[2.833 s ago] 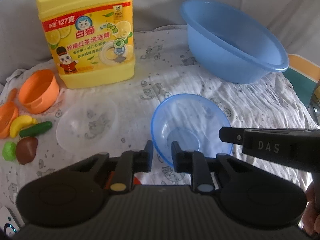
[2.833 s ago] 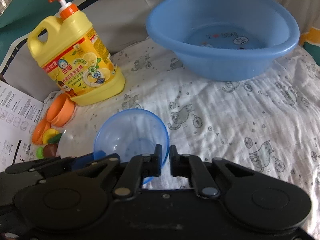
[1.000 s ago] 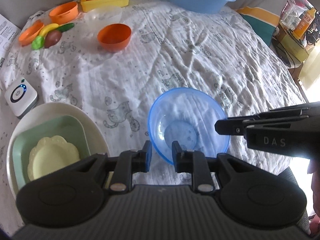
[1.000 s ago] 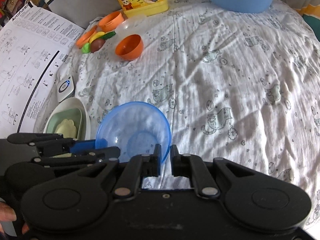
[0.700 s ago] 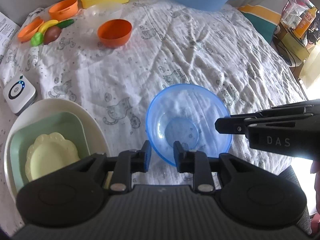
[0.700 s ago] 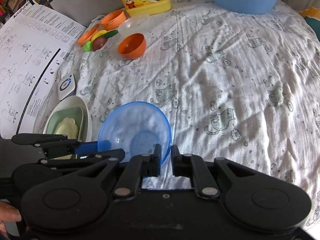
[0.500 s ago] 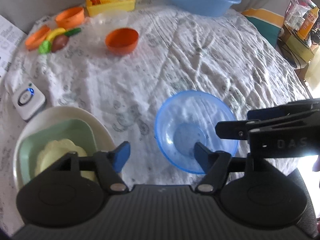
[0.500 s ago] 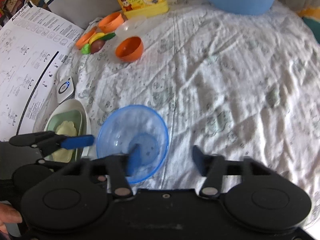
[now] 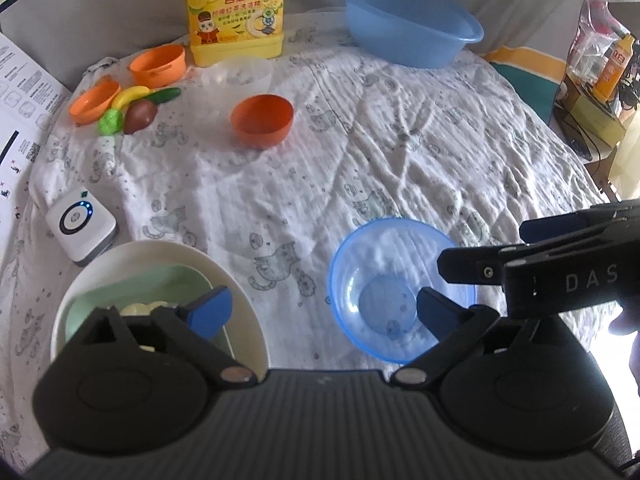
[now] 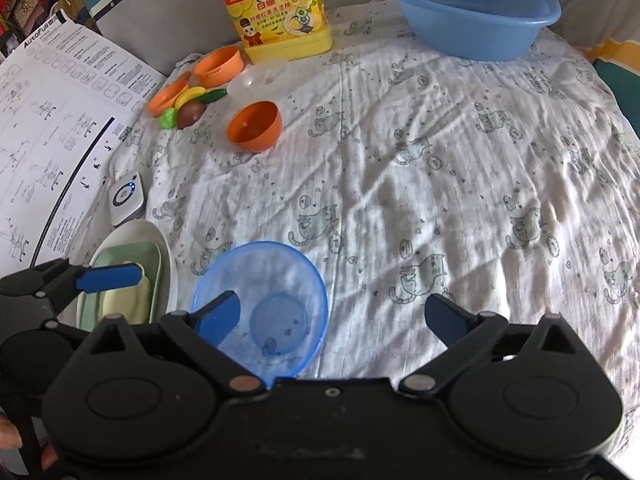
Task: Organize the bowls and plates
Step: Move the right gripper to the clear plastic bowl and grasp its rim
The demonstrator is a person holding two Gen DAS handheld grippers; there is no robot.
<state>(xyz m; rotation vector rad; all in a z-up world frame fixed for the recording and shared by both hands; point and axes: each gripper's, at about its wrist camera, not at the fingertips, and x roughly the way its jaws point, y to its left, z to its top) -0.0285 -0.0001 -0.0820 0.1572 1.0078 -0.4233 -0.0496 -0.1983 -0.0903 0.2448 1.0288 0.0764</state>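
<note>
Both sets of jaws have just been opening, and now my left gripper (image 9: pixel 324 308) and right gripper (image 10: pixel 334 314) gape wide, nothing pinched. The clear blue bowl (image 9: pixel 400 288) rests on the cat-print cloth (image 9: pixel 360 152) beside the stacked plates (image 9: pixel 168 256). Next I'd say: fetch the orange bowl (image 9: pixel 262 120), 1 of 2 left.

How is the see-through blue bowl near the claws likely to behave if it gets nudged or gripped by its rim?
The blue bowl looks like thin translucent plastic, so it is probably light and would slide easily on the wrinkled cloth. Its small flat base under steep rounded walls suggests it may rock or tip if pushed high on the rim. The rim may flex a little under a pinch.
</note>
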